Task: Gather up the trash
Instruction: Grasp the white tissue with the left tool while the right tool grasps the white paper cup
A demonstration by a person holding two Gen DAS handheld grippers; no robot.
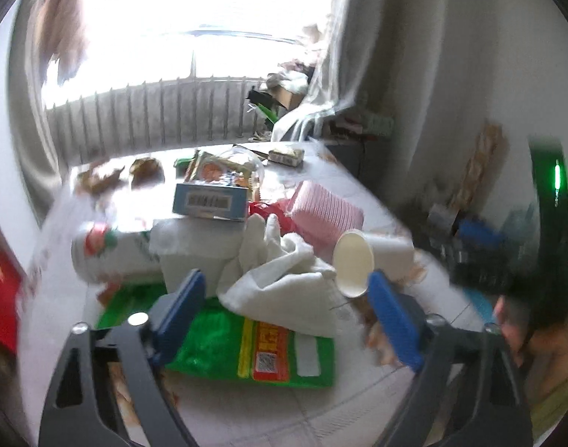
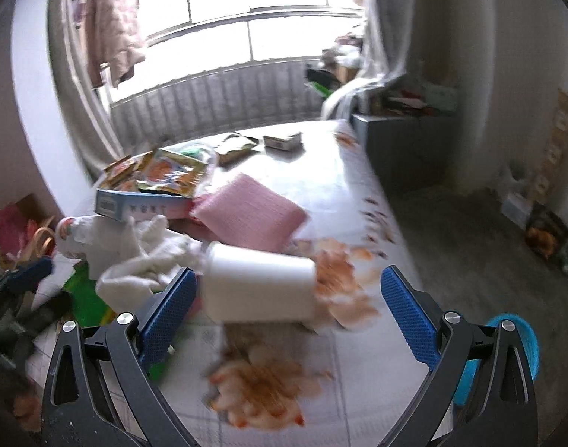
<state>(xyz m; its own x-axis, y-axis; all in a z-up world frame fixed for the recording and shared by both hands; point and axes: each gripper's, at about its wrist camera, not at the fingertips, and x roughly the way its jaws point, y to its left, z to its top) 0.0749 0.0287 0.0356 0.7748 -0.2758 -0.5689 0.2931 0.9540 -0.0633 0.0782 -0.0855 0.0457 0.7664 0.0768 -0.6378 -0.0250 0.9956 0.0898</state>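
Note:
A pile of trash lies on the white table (image 2: 358,339). A white paper cup (image 1: 352,263) lies on its side; in the right wrist view the cup (image 2: 259,285) lies just ahead, between the open blue pads. A white crumpled cloth (image 1: 280,279), a green packet (image 1: 254,346), a pink box (image 1: 326,210) and a blue-white box (image 1: 209,201) lie around it. My left gripper (image 1: 285,290) is open and empty above the cloth and green packet. My right gripper (image 2: 287,287) is open and empty, its left pad (image 2: 168,309) close to the cup.
Snack wrappers (image 2: 168,173) and a small carton (image 2: 282,141) lie further back on the table. A white bottle (image 1: 108,247) lies at the left. A blue basket (image 2: 514,354) sits below the table's right edge. Window railing stands behind; the floor is at right.

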